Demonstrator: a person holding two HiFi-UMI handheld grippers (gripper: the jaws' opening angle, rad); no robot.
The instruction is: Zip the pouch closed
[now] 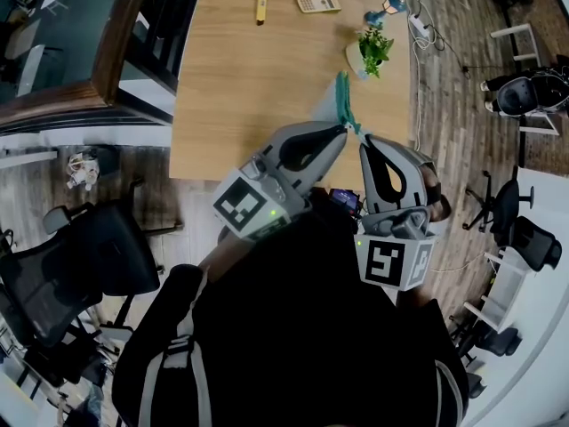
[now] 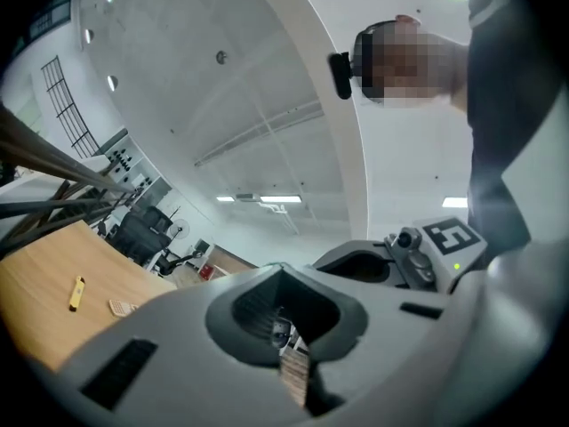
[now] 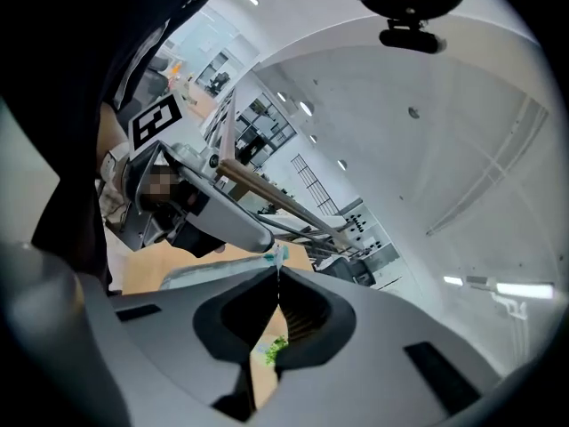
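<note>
The right tool [image 3: 277, 269] has its jaws pressed together, and a thin teal sliver of the pouch [image 1: 341, 96] is nipped at their very tip. In the head view this tool rises from its marker cube near the person's body and leans slightly to the left, with a hand [image 1: 436, 205] wrapped round its grip on the far side. The left tool [image 2: 282, 267] also has its jaws closed. Its own view does not show the fabric, but the right gripper view shows its tip clamped on the teal end of the pouch, close to the right tool's tip. In the head view the left tool comes in from the lower left and slants up to the right, with its cube turned toward the camera, so the two tools form a narrow wedge that meets at the pouch's lower end. The pouch stands up from that meeting point as a slim teal strip, held in the air over the near part of the wooden bench [image 1: 249, 96]. Further out on the bench are a small potted plant [image 1: 372, 52], a calculator [image 1: 318, 4] and a yellow marker [image 1: 260, 4], all well apart from the pouch. A dark office chair [image 1: 98, 247] stands on the floor at the left.
</note>
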